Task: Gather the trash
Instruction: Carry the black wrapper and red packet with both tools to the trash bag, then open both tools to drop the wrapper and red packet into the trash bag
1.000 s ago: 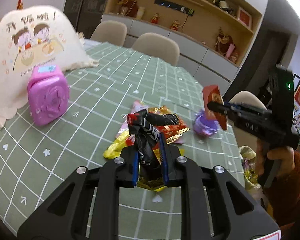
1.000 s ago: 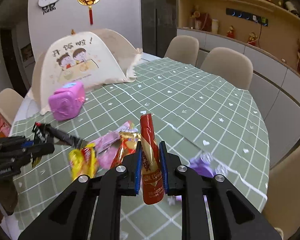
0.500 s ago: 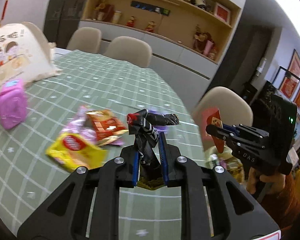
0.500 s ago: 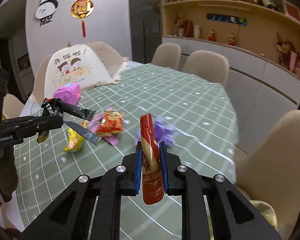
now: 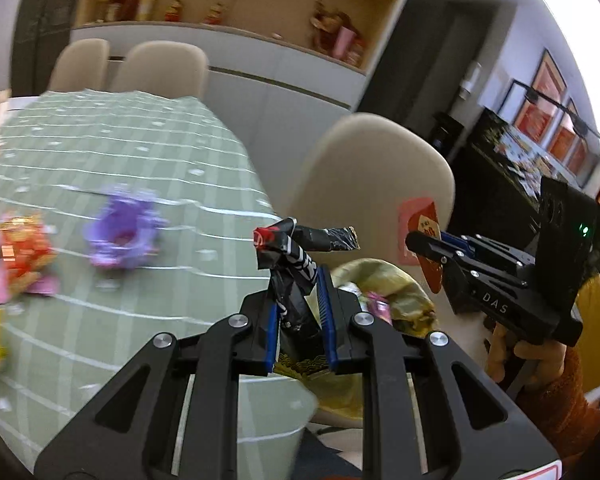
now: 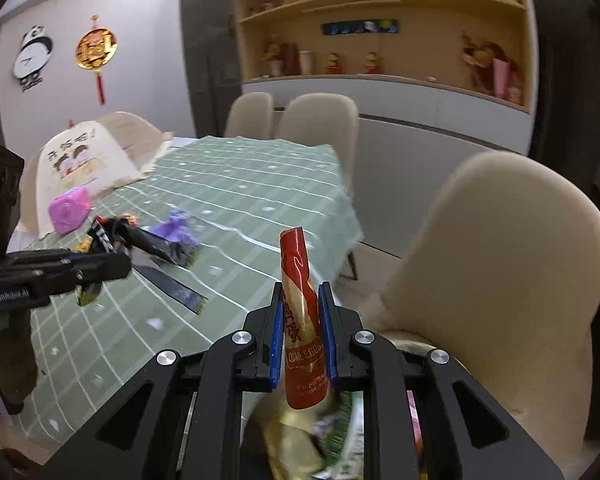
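My left gripper is shut on a crumpled black wrapper and holds it past the table's right edge, above a yellow trash bag with wrappers inside. My right gripper is shut on a red quail-egg wrapper, also above the trash bag beside the chair. Each gripper shows in the other's view: the right gripper with its red wrapper, the left gripper with the black wrapper.
A purple wrapper, a red wrapper and yellow and pink ones lie on the green checked tablecloth. A beige chair stands at the table's edge behind the bag. A pink box and a food cover sit far back.
Both grippers have swung right, off the table and over the trash bag by the chair, each still holding its wrapper.
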